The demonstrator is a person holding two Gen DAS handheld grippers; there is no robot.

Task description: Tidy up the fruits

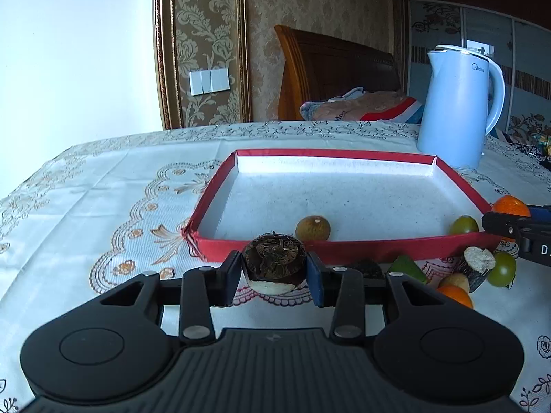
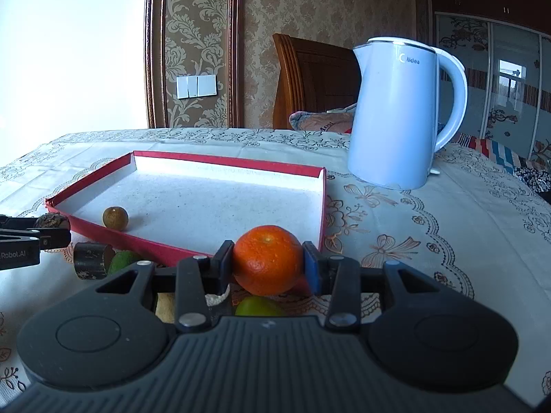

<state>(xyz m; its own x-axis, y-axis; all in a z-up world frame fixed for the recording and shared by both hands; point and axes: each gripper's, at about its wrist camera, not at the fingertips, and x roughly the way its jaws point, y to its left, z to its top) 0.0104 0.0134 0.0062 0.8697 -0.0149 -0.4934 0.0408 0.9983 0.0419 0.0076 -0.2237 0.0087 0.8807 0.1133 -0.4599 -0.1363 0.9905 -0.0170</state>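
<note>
Left gripper [image 1: 274, 272]: clamped on a dark brown water chestnut [image 1: 274, 263], pale flat base downward, held above the tablecloth just in front of the tray's near wall.
Right gripper [image 2: 268, 265]: closed around an orange mandarin [image 2: 268, 258], stem dimple up, held at the tray's near right corner, above the cloth.
Tray [image 1: 344, 244]: shallow red-edged box with a white floor, lying flat on the table.
In the tray: a brownish longan [image 1: 312, 228] near the front wall; a green round fruit [image 1: 463, 225] toward the front right corner, seen from the left wrist.
Loose fruit outside the tray: right of the left gripper lie a dark sugarcane piece [image 1: 477, 267] with a pale cut face, a second green round fruit [image 1: 502, 268] touching it, another orange mandarin [image 1: 456, 295], and a green wedge-like fruit [image 1: 406, 268].
Under the right gripper: a green fruit [image 2: 258, 306] on the cloth, partly hidden.
Kettle [image 2: 396, 117]: pale blue electric kettle, upright behind the tray's far right corner.
Tablecloth [image 1: 103, 199]: white, with embroidered floral scallops.
</note>
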